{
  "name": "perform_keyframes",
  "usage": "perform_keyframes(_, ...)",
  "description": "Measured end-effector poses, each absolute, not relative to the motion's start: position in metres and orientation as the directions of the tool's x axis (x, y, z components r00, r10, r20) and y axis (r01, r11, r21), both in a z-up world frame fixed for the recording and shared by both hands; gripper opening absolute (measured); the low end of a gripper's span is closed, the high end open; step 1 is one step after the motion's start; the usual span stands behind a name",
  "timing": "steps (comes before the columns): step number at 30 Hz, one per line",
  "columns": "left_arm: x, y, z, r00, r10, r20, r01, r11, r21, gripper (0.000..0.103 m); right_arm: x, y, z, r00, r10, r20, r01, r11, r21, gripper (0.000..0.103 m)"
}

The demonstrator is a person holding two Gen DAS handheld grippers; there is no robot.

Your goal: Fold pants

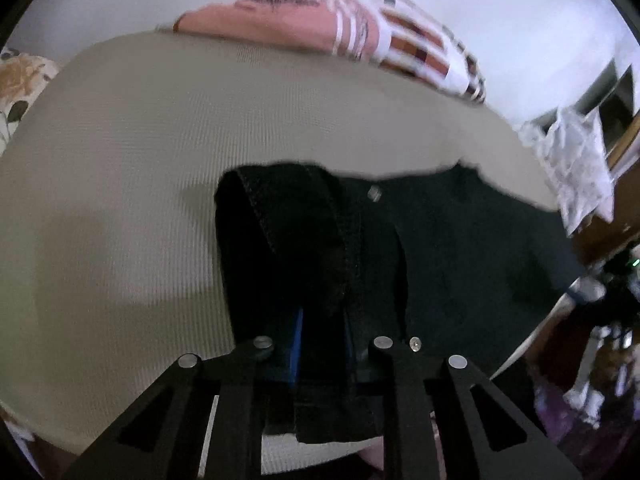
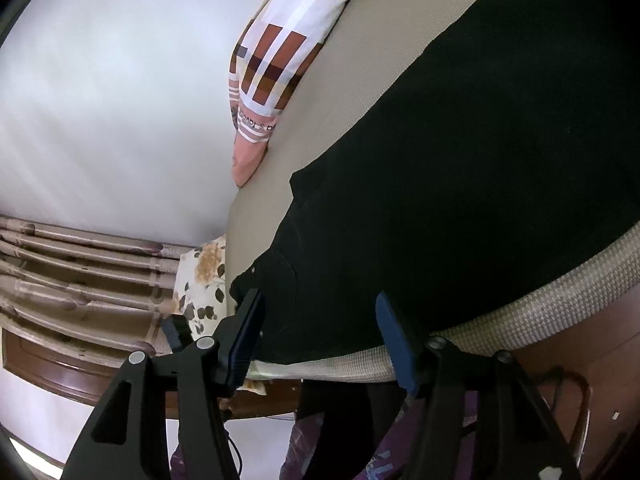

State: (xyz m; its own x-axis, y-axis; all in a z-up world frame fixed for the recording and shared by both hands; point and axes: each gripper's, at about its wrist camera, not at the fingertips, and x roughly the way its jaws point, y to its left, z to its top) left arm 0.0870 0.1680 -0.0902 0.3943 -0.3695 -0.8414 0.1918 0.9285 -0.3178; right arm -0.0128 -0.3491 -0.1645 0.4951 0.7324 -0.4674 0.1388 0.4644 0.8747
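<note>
Black pants (image 1: 460,248) lie on a beige mattress (image 1: 160,160); a metal button (image 1: 375,193) marks the waistband. My left gripper (image 1: 324,340) is shut on a raised fold of the pants, lifting a black band of cloth above the mattress. In the right wrist view the pants (image 2: 460,160) spread wide over the bed near its edge. My right gripper (image 2: 320,332) is open, its blue-padded fingers (image 2: 394,340) either side of the pants' near edge, touching nothing that I can see.
A patterned pink and brown pillow (image 1: 360,28) lies at the far edge of the bed, also in the right wrist view (image 2: 280,60). A floral pillow (image 2: 204,284) and a wooden headboard (image 2: 80,272) sit to the left. Clutter stands beside the bed (image 1: 580,168).
</note>
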Motion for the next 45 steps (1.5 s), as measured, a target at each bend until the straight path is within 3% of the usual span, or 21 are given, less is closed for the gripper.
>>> perform_keyframes(4, 0.079, 0.167, -0.106, 0.376, -0.328, -0.866, 0.207, 0.941, -0.267, 0.019, -0.012, -0.348, -0.169, 0.490, 0.735, -0.468, 0.143, 0.462, 0.875, 0.058)
perform_keyframes(7, 0.068, 0.171, -0.117, 0.410, -0.326, -0.852, 0.210, 0.943, -0.260, 0.030, -0.009, -0.346, -0.174, 0.480, 0.744, -0.465, 0.151, 0.452, 0.879, 0.058)
perform_keyframes(9, 0.065, 0.178, -0.119, 0.435, -0.296, -0.850, 0.179, 0.954, -0.241, 0.054, -0.008, -0.344, -0.175, 0.471, 0.751, -0.463, 0.149, 0.450, 0.881, 0.058)
perform_keyframes(13, 0.060, 0.188, -0.117, 0.463, -0.281, -0.841, 0.151, 0.959, -0.238, 0.060, -0.005, -0.337, -0.170, 0.460, 0.762, -0.456, 0.114, 0.458, 0.882, 0.058)
perform_keyframes(15, 0.058, 0.194, -0.110, 0.460, -0.281, -0.842, 0.126, 0.960, -0.251, 0.068, -0.004, -0.336, -0.167, 0.459, 0.764, -0.453, 0.103, 0.460, 0.882, 0.058)
perform_keyframes(22, 0.029, 0.222, -0.072, 0.527, -0.248, -0.813, 0.028, 0.961, -0.275, 0.071, -0.001, -0.330, -0.163, 0.454, 0.774, -0.441, 0.070, 0.462, 0.884, 0.059)
perform_keyframes(26, 0.008, 0.239, -0.085, 0.427, -0.378, -0.821, -0.069, 0.892, -0.447, 0.071, 0.000, -0.327, -0.166, 0.447, 0.784, -0.431, 0.068, 0.451, 0.890, 0.060)
perform_keyframes(29, -0.007, 0.232, -0.107, 0.323, -0.513, -0.796, -0.115, 0.813, -0.570, 0.070, 0.001, -0.325, -0.171, 0.445, 0.788, -0.425, 0.077, 0.440, 0.895, 0.061)
perform_keyframes(33, -0.006, 0.219, -0.112, 0.330, -0.608, -0.722, -0.117, 0.733, -0.670, 0.070, 0.002, -0.322, -0.174, 0.433, 0.795, -0.424, 0.084, 0.432, 0.898, 0.061)
perform_keyframes(34, -0.004, 0.216, -0.113, 0.328, -0.628, -0.705, -0.121, 0.713, -0.691, 0.069, 0.001, -0.321, -0.173, 0.432, 0.794, -0.427, 0.081, 0.438, 0.895, 0.061)
perform_keyframes(35, -0.001, 0.213, -0.115, 0.324, -0.641, -0.696, -0.125, 0.700, -0.703, 0.056, 0.000, -0.322, -0.172, 0.432, 0.794, -0.428, 0.076, 0.441, 0.894, 0.061)
perform_keyframes(36, 0.002, 0.208, -0.116, 0.318, -0.629, -0.710, -0.125, 0.714, -0.689, 0.023, -0.001, -0.322, -0.171, 0.435, 0.793, -0.427, 0.072, 0.442, 0.894, 0.061)
perform_keyframes(37, 0.004, 0.205, -0.116, 0.309, -0.605, -0.734, -0.125, 0.739, -0.662, 0.015, -0.001, -0.323, -0.170, 0.438, 0.792, -0.426, 0.070, 0.443, 0.894, 0.061)
perform_keyframes(45, 0.014, 0.183, -0.077, 0.426, -0.479, -0.767, -0.014, 0.844, -0.535, 0.014, -0.002, -0.326, -0.171, 0.450, 0.791, -0.414, 0.074, 0.429, 0.900, 0.062)
